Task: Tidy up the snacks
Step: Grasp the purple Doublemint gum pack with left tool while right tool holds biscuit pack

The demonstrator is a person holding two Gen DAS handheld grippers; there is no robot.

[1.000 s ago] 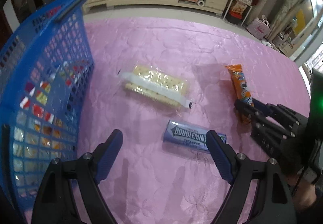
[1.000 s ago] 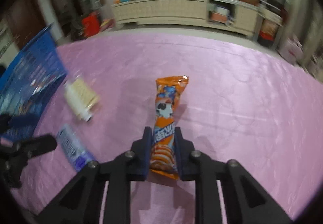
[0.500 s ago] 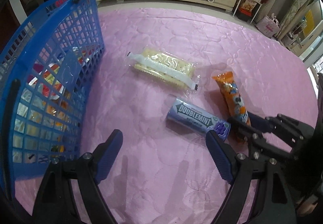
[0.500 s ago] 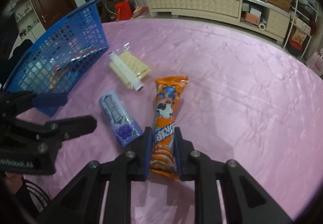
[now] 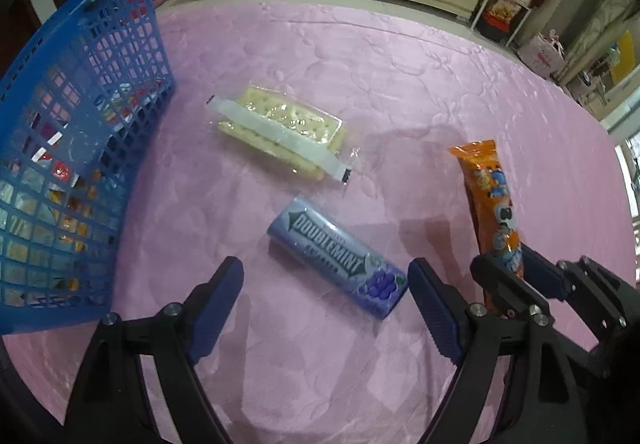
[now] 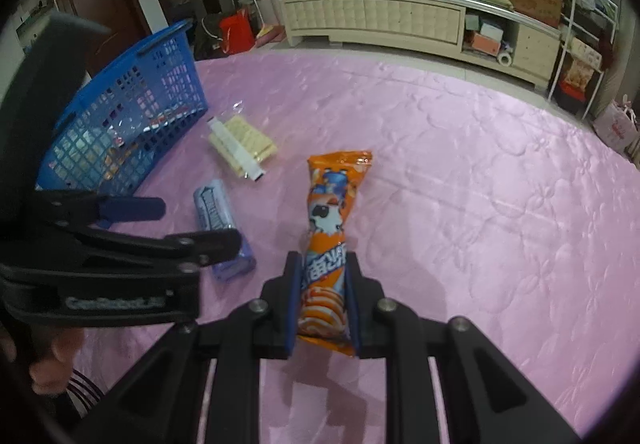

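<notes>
Left wrist view: your left gripper [image 5: 324,304] stands wide, its blue-padded fingers [image 5: 216,304] spread at the lower centre of the frame with nothing between them. Just beyond the right-hand finger lies the purple Doublemint gum pack [image 5: 338,258], flat on the pink quilted tablecloth [image 5: 400,76] and set diagonally, its grape-printed end nearest you. Above it, at mid-frame, lies the clear-wrapped cracker pack [image 5: 280,132], apart from the gum. The blue plastic basket [image 5: 80,148] fills the left edge of the frame; through its lattice wall you see several wrapped snacks inside, too broken up by the mesh to name. At lower right, your right gripper [image 5: 508,276] enters the frame clamped on the lower end of the orange snack bar [image 5: 490,200], whose upper end points toward the top of the frame.

Right wrist view: your right gripper [image 6: 322,300] is closed narrowly on the orange snack bar [image 6: 330,220], the pads pressing both sides of its lower part while the rest of the wrapper extends up to mid-frame. Whether the bar's far end touches the pink quilted tablecloth [image 6: 480,172] cannot be told. Your left gripper [image 6: 188,224] reaches in from the left edge, jaws apart, partly covering the purple Doublemint gum pack [image 6: 212,208]. The cracker pack [image 6: 242,146] lies just beside the blue plastic basket [image 6: 132,116] at upper left.
</notes>
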